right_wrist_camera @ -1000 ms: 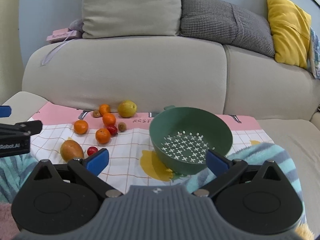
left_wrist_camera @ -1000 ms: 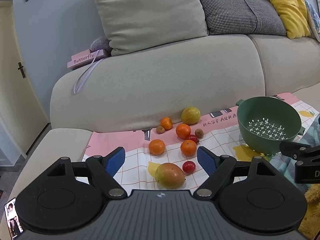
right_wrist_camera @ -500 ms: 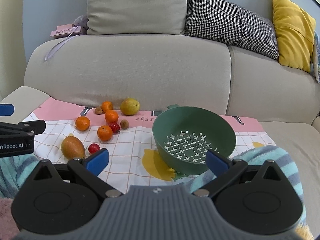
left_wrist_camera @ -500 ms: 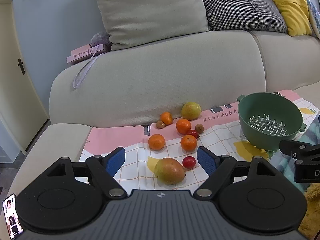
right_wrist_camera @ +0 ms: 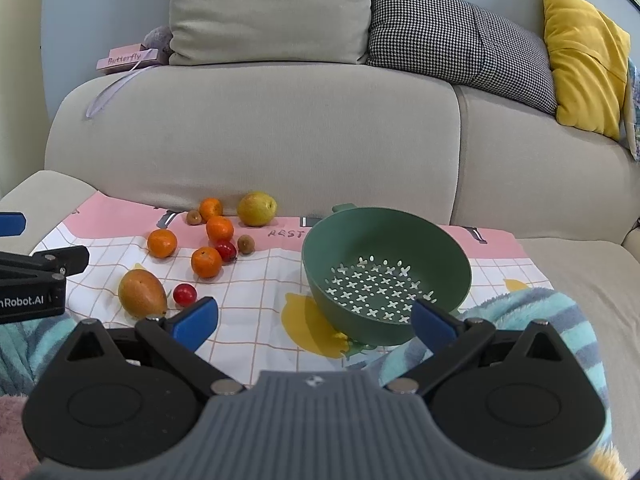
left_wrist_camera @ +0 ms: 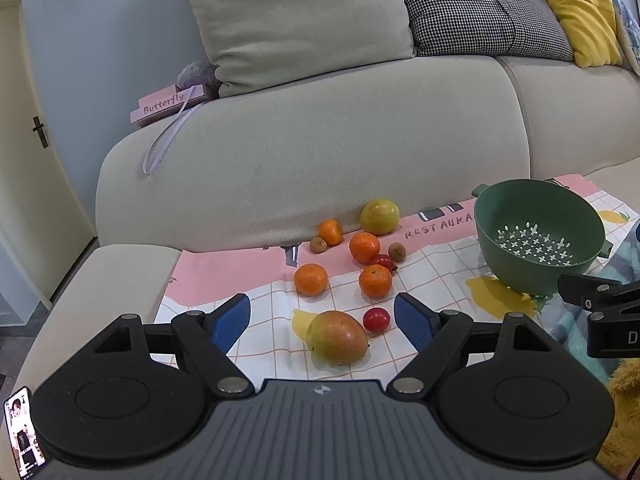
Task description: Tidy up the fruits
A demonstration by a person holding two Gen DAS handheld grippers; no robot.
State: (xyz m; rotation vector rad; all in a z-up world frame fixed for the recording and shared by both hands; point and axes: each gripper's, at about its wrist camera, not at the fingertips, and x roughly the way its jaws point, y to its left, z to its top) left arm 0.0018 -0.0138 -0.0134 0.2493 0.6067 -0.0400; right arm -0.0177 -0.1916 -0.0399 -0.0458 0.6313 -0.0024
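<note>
A mango [left_wrist_camera: 337,337] lies on the checked cloth [left_wrist_camera: 432,280], just in front of my open, empty left gripper [left_wrist_camera: 322,322]. A red tomato [left_wrist_camera: 376,319] sits beside it. Beyond lie several oranges [left_wrist_camera: 375,280], a second tomato [left_wrist_camera: 383,261], two small brown fruits [left_wrist_camera: 397,251] and a yellow-green fruit [left_wrist_camera: 379,216]. An empty green colander [left_wrist_camera: 538,236] stands on the right. In the right wrist view the colander [right_wrist_camera: 386,274] is just ahead of my open, empty right gripper [right_wrist_camera: 314,320], with the mango [right_wrist_camera: 142,293] to the left.
The cloth lies on a beige sofa seat [right_wrist_camera: 568,276] against the backrest [left_wrist_camera: 320,152]. A striped teal blanket [right_wrist_camera: 520,312] lies at the near right. Cushions [right_wrist_camera: 268,8] and a pink "Butterfly" box [left_wrist_camera: 168,104] sit on top of the backrest.
Both grippers have drawn back and risen a little, so the fruits and colander sit slightly lower in view. Nothing was grasped or moved.
</note>
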